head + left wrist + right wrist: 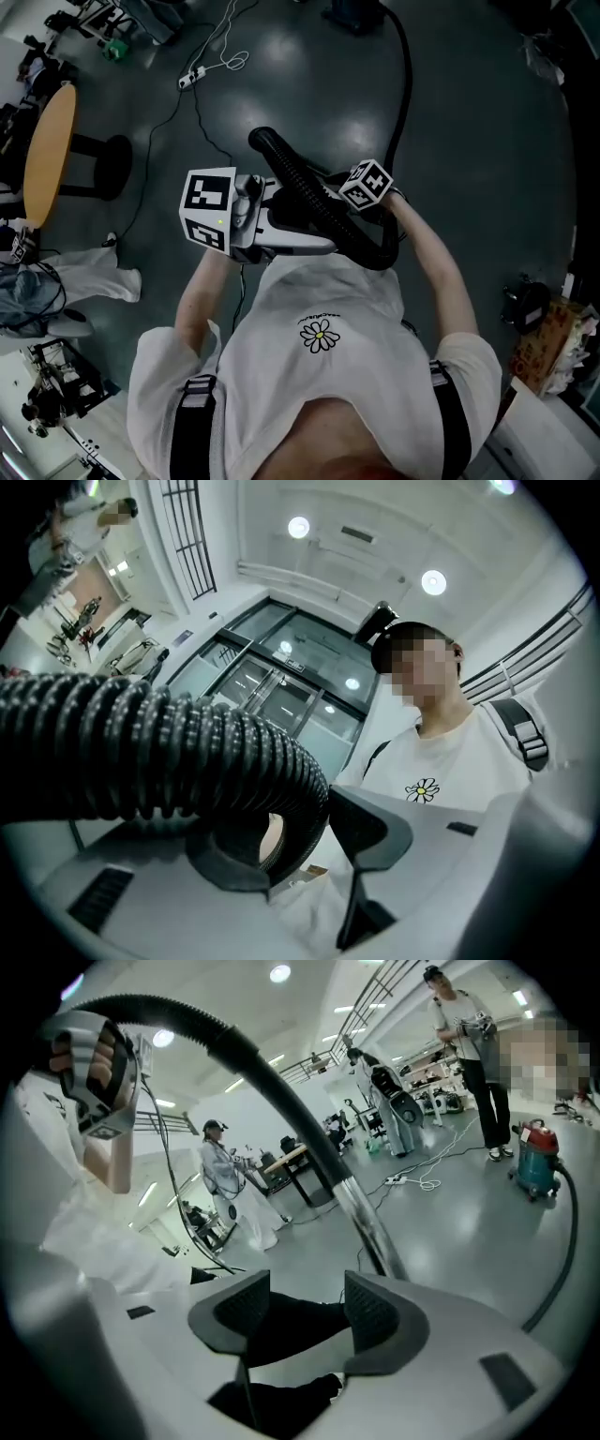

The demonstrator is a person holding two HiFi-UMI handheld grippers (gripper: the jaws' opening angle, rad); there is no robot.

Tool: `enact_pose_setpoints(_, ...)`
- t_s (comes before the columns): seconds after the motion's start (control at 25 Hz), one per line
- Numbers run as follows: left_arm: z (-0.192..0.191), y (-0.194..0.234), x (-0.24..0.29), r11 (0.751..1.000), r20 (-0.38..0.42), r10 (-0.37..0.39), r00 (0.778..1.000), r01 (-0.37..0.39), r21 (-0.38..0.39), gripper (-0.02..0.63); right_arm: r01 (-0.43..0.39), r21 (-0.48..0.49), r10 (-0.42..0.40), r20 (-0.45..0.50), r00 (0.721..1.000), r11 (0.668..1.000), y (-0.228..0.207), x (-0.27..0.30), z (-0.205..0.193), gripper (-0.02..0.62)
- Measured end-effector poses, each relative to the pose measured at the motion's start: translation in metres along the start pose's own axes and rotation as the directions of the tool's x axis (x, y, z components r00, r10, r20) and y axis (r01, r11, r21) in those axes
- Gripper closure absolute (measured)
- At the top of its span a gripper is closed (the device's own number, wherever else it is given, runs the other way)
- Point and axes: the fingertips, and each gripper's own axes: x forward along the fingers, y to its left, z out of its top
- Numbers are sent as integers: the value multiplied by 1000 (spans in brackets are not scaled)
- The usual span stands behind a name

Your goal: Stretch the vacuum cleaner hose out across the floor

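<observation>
**Step in hand (judged):** get a firm hold on the hose and draw it away from the cleaner.

**Condition**
- The hose (pixel 291 173) runs from the cleaner (pixel 536 1162) toward the person. It ends in a raised loop at the person's chest, at the end farthest from the cleaner. That loop is off the floor (pixel 469 141).
- The left tool (pixel 302 841) is not clamped. The ribbed hose bends down through its gap and lies against one pad, with a clear space at the other.
- The right tool (pixel 305 1312) stands with its jaws apart and its pads pressing nothing. A dark shape shows through the gap, but I cannot tell if it is hose.

**Procedure**
1. Close the left tool squarely across the ribs, so the pads seat in a groove and do not ride up on a crest.
2. Place the right tool on the hose nearer the cleaner than the left tool, then close it.
3. Lower the loop before pulling, since a raised bend is likely to twist or spring back.
4. Walk the free end directly away from the cleaner, keeping the pull low and steady.

**Caution:** a sharp tug may roll or tip the cleaner. Ease off if it moves.
</observation>
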Motion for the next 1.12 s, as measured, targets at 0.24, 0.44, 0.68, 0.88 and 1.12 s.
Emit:
enact_pose_setpoints(0.24,8,8,-5,992,-11,102,995,-101,77,400,93,-114,-85,71,994,989,-24,2,33,364)
enact_pose_setpoints(0.44,17,14,-41,993,29,107,994,-109,52,403,193,-354,-167,101,981,915,-37,2,97,364)
enact_pose_setpoints(0.68,20,18,-57,995,8,86,996,-87,57,403,55,-481,-82,-37,996,875,-20,96,113,364)
enact_pose_setpoints(0.88,21,-17,-112,994,-1,78,997,-78,70,403,-100,-443,83,-59,995,891,31,161,123,364)
enact_pose_setpoints(1.12,22,-31,-139,990,-20,64,998,-61,126,403,-137,-358,102,-115,988,923,25,204,131,369)
